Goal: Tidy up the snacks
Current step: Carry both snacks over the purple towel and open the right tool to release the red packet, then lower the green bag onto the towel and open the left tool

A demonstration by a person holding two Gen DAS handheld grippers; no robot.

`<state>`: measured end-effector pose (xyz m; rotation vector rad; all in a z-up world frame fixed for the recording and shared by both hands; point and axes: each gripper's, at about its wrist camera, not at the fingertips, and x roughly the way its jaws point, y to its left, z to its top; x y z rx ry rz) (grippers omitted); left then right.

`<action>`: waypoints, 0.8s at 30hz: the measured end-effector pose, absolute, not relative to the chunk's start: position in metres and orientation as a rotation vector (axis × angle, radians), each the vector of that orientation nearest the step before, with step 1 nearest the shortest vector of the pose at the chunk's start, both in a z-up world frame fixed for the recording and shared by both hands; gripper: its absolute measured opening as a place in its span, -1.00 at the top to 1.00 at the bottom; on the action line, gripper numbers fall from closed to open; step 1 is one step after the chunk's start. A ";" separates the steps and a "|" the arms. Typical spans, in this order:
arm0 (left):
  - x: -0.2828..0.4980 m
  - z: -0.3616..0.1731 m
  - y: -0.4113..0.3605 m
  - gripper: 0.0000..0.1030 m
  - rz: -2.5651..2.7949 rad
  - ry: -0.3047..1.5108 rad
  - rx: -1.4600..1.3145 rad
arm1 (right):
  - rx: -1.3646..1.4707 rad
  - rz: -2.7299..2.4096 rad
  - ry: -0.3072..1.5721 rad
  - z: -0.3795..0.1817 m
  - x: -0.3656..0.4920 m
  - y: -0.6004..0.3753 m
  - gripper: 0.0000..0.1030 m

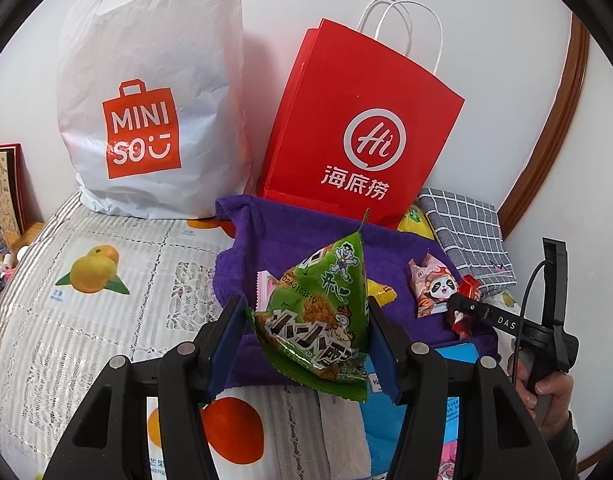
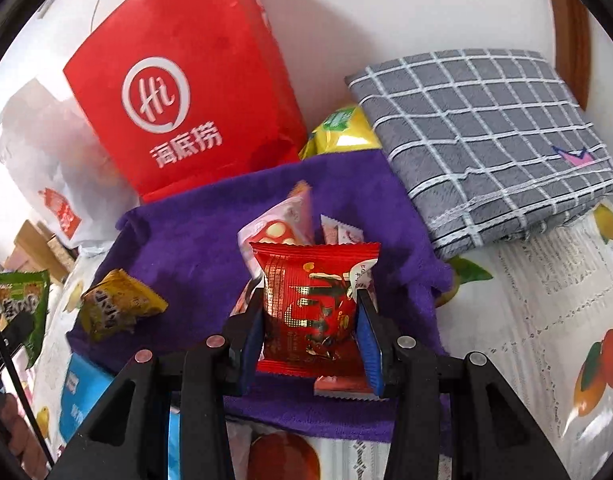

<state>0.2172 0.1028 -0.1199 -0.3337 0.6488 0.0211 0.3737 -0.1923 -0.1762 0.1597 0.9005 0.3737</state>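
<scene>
1. Bright, even room light; colours read clean on the red paper bag (image 1: 362, 128).
2. Soft shadows fall behind both bags onto the wall (image 1: 486, 40) — nothing harsh.
3. Heavy fisheye bending; black vignette at the corners.
4. The white plastic bag (image 2: 46, 152) looks smeared and washed out at the right view's edge.

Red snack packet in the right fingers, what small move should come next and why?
Probably carry the red snack packet up toward the red Haidilao paper bag. The right gripper has it clamped and raised over the purple towel, where the pink packet and yellow packet lie loose.
</scene>
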 end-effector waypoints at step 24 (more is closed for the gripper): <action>0.231 -0.125 0.106 -0.09 0.026 0.671 -0.375 | -0.039 0.380 0.823 -0.141 0.343 -0.180 -0.12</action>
